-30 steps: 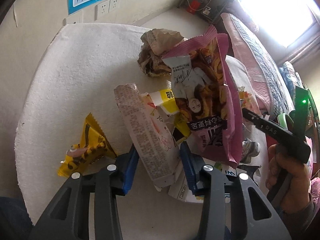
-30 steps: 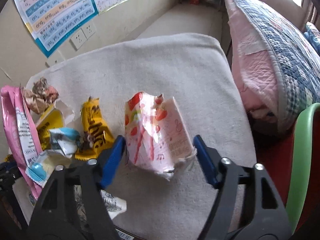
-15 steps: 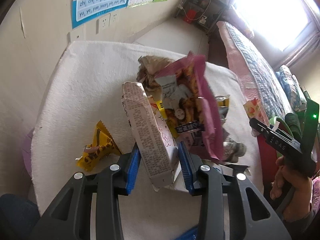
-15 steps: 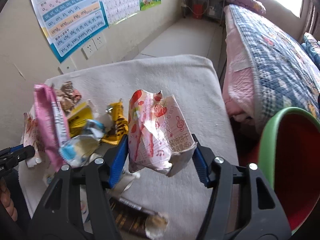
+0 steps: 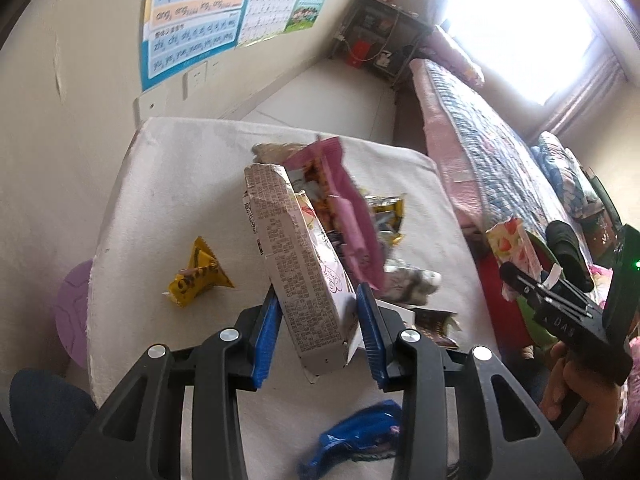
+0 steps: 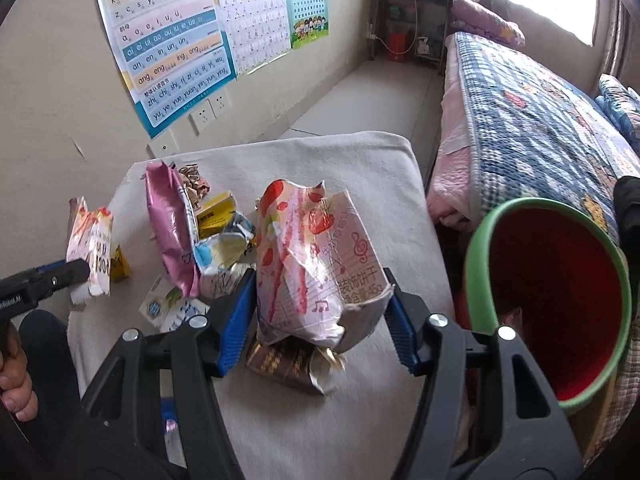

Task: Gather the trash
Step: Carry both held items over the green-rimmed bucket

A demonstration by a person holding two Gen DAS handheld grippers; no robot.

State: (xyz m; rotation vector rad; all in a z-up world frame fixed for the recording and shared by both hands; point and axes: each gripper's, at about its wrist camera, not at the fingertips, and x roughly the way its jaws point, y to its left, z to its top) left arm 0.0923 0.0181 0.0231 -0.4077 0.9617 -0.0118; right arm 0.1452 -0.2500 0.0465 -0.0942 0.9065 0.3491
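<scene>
The left gripper (image 5: 318, 330) is closed on the lower end of a flattened grey carton (image 5: 294, 268), held above the bench (image 5: 168, 184). The right gripper (image 6: 320, 316) squeezes a crumpled strawberry box (image 6: 314, 256), just beside the red bin (image 6: 560, 300). Both seem empty, light and easy to crush, so a grip across the flat sides should be enough. The foil wrappers near the bin look slippery.

Pinyin poster (image 6: 172, 52) on the beige wall, wall sockets (image 6: 210, 114) just below. Patchwork quilt (image 6: 532, 120) over the bed, dark shelf (image 6: 408, 24) beyond.
</scene>
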